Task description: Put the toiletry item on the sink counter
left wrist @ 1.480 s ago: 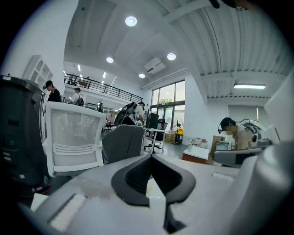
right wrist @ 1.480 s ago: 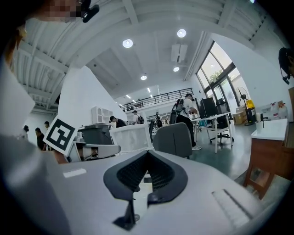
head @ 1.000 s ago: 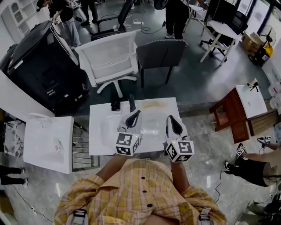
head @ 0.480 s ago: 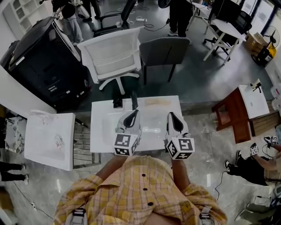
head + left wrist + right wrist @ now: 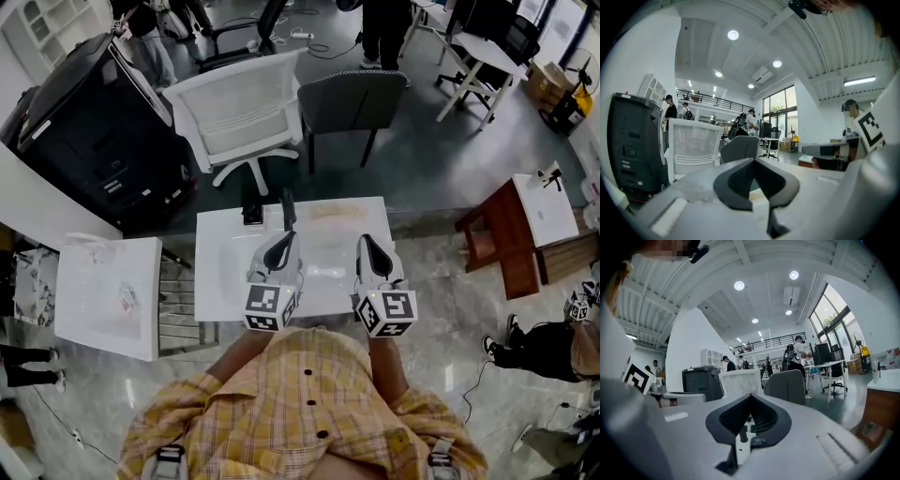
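Note:
The white sink counter point(image 5: 214, 291) stands in front of me, with a black faucet point(image 5: 287, 211) at its back edge. A small dark item point(image 5: 251, 217) sits left of the faucet, and a tan patch point(image 5: 335, 215) lies to its right. My left gripper point(image 5: 290, 237) hovers over the basin, shut and empty. My right gripper point(image 5: 363, 239) hovers over the counter's right part, also shut and empty. In the left gripper view the left gripper's point(image 5: 753, 160) dark pads meet. In the right gripper view the right gripper's point(image 5: 750, 396) pads meet too, and the faucet point(image 5: 743, 432) shows below them.
A second white sink unit point(image 5: 80, 323) stands at the left with a small item point(image 5: 125, 302) on it. Behind the counter are a white mesh chair point(image 5: 244, 112), a grey chair point(image 5: 352, 103) and a black cabinet point(image 5: 89, 122). A brown stand point(image 5: 497, 248) is at the right.
Both grippers stay shut at about the same place over the counter. The head view has shifted slightly, and the person at the right edge has moved.

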Motion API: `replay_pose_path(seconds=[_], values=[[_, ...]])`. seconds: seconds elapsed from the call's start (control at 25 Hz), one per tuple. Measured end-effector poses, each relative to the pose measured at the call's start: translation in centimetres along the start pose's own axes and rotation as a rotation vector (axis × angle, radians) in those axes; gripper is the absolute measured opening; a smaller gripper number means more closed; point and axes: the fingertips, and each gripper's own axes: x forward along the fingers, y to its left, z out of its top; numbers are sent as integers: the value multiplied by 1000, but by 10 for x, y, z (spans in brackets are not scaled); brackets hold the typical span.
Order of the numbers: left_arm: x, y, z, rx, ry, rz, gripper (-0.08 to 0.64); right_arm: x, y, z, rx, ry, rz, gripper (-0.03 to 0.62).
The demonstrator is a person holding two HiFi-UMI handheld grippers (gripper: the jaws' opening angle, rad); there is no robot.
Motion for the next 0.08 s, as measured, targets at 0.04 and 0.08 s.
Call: replay_pose_path(seconds=[0.04,0.08], values=[[0,0,0,-1,-2,1,0,0,0,0,-1,0,2,0],[0,0,0,-2,-3,1,0,0,1,0,-3,1,3,0]])
